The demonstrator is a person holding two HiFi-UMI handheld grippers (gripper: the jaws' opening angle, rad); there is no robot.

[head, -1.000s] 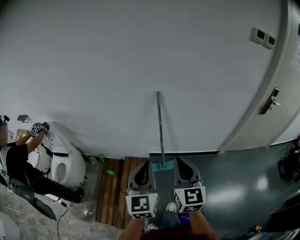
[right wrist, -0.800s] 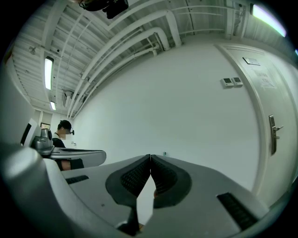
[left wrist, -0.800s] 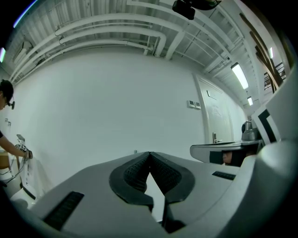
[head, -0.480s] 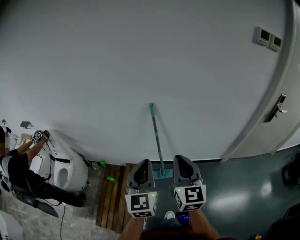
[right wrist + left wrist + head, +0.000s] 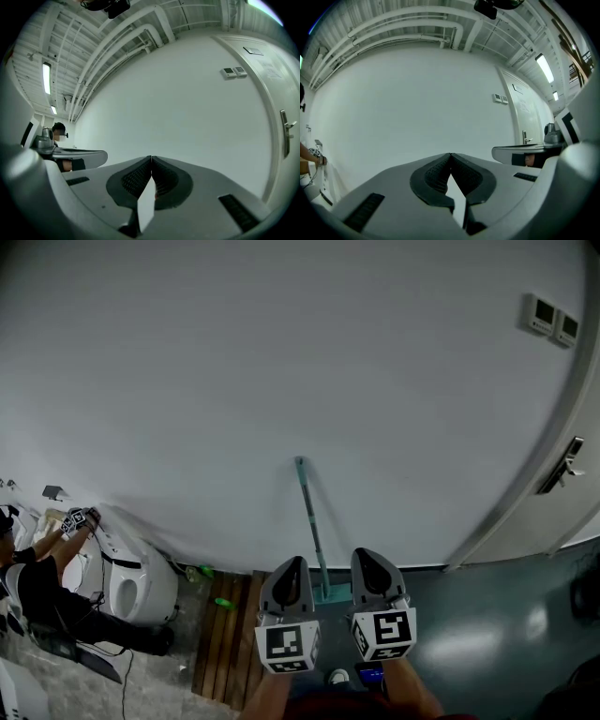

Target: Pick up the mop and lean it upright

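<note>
Mop [image 5: 311, 526] leans upright on the wall [image 5: 281, 352], both pairs of our jaws together and empty
We judge it light and stiff, best gripped mid-handle

My head camera looks steeply down the wall [image 5: 234, 362]; cameras on the left tool [image 5: 293, 563] and right tool [image 5: 367, 555] face it level, sharing the door [image 5: 586, 437].

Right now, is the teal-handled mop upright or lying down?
Upright, slightly tilted: the teal-handled mop stands on its head at the floor edge, handle rising against the white wall.
</note>
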